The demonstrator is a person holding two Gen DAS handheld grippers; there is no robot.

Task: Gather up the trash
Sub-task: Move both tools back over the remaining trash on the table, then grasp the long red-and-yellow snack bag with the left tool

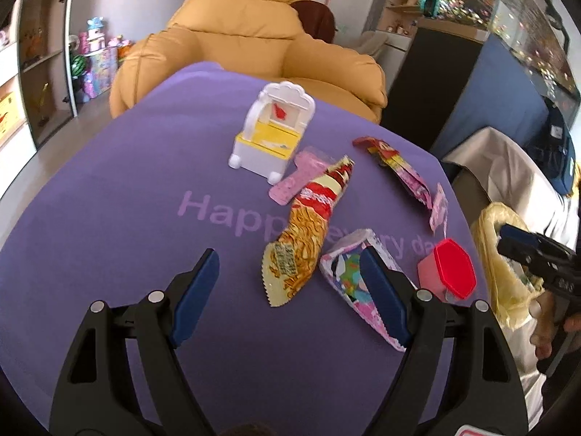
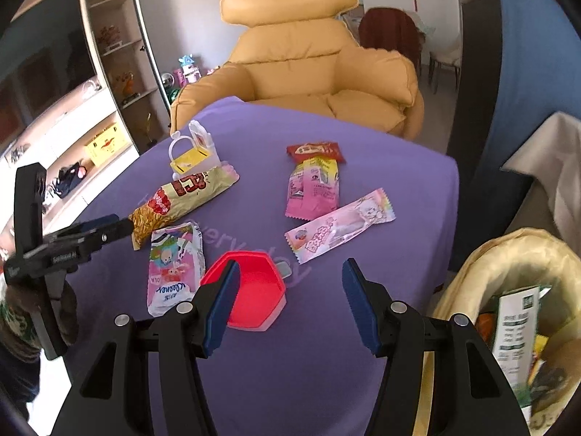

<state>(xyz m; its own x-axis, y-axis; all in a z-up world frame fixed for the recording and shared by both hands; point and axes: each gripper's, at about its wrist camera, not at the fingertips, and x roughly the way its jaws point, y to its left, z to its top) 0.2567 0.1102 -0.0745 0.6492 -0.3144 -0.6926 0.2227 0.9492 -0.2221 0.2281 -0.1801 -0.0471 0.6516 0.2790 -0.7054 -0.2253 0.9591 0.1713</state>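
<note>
Wrappers lie on a purple table (image 1: 127, 189). A yellow-and-red snack bag (image 1: 308, 232) (image 2: 181, 196) lies mid-table. A Kleenex tissue pack (image 1: 348, 272) (image 2: 174, 269) lies beside it. A red-and-pink wrapper (image 2: 314, 185) (image 1: 395, 167) and a long pink wrapper (image 2: 341, 225) lie further right. My left gripper (image 1: 290, 290) is open, low over the table, its right finger over the tissue pack; it also shows at the left of the right wrist view (image 2: 109, 227). My right gripper (image 2: 290, 305) is open and empty above the table's near right part, beside the bin (image 2: 515, 254).
A red hexagonal box (image 2: 254, 290) (image 1: 450, 272) sits by my right gripper's left finger. A white-and-yellow toy (image 1: 270, 134) (image 2: 192, 152) stands at the back. The yellow-lined bin (image 1: 504, 254) holds trash at the table's right edge. A tan armchair (image 2: 308, 58) stands behind.
</note>
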